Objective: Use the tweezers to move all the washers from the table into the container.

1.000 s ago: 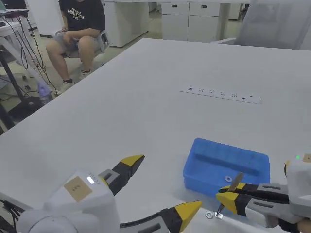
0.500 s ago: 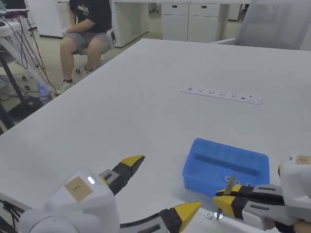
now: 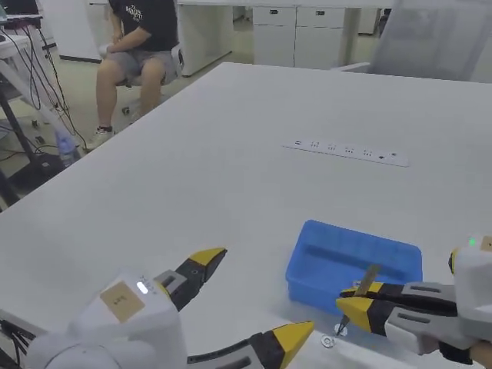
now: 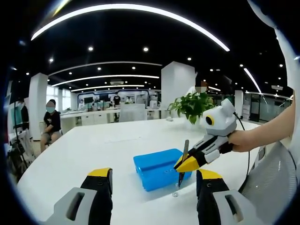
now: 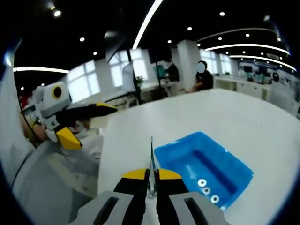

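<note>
head view: high, looking down, near the blue container (image 3: 354, 257) | left gripper view: low, facing it | right gripper view: close above it | shared: blue container, table (image 3: 231, 154)

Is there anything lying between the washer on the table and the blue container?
Nothing visible does. The washer lies on the bare table just before the container, by its near wall. The tweezers, held in the right gripper, point down at it.

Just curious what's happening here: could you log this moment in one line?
left hand-held gripper: open | right hand-held gripper: shut on tweezers | tip near washer on table | container: three washers inside
</note>
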Demonstrator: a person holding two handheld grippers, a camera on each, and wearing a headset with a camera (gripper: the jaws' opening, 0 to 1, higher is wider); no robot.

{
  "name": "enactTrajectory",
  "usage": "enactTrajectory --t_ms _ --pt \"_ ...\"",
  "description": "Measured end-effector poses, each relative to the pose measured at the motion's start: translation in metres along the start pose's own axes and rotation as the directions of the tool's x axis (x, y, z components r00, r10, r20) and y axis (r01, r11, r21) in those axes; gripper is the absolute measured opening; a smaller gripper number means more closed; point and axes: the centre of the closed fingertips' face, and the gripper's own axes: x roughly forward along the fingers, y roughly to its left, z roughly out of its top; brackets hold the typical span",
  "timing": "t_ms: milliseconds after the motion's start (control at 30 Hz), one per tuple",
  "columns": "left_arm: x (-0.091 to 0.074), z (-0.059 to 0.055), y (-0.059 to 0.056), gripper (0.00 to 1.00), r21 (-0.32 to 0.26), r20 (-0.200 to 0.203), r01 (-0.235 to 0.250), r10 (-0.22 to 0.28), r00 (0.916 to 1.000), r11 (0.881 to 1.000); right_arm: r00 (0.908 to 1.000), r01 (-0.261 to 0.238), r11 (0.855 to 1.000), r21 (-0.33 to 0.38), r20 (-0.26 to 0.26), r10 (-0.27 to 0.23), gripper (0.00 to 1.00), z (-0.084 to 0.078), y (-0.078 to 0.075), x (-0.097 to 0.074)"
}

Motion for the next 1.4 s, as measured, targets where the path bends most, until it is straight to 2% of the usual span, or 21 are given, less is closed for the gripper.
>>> enactTrajectory --t_ms 367,567,733,967,1100,1400 --pt "0.000 0.000 0.000 0.73 0.001 0.004 0.003 -0.003 1.0000 1.000 0.9972 0.004 1.000 0.029 0.075 -0.006 0.03 0.028 -0.009 -0.002" --pt "0.000 0.002 0.001 0.73 -0.003 0.012 0.000 0.000 0.9999 1.000 0.9895 0.022 0.995 0.099 0.140 -0.036 0.03 0.045 -0.028 0.002" --pt "-0.001 0.004 0.003 0.74 -0.011 0.026 -0.007 0.008 0.9996 1.000 0.9834 0.067 0.986 0.152 0.157 -0.091 0.03 0.049 -0.049 0.006" --pt "-0.002 0.008 0.003 0.76 -0.027 0.050 -0.006 0.008 0.9987 1.000 0.9818 0.136 0.976 0.168 0.109 -0.156 0.03 0.039 -0.075 0.016" --pt "-0.003 0.011 0.004 0.78 -0.043 0.068 -0.006 0.009 0.9976 0.999 0.9836 0.159 0.975 0.157 0.061 -0.170 0.03 0.028 -0.083 0.025" --pt "-0.001 0.011 0.003 0.83 -0.058 0.075 0.008 -0.003 0.9972 0.998 0.9854 0.169 0.982 0.089 0.005 -0.170 0.03 0.014 -0.092 0.040"
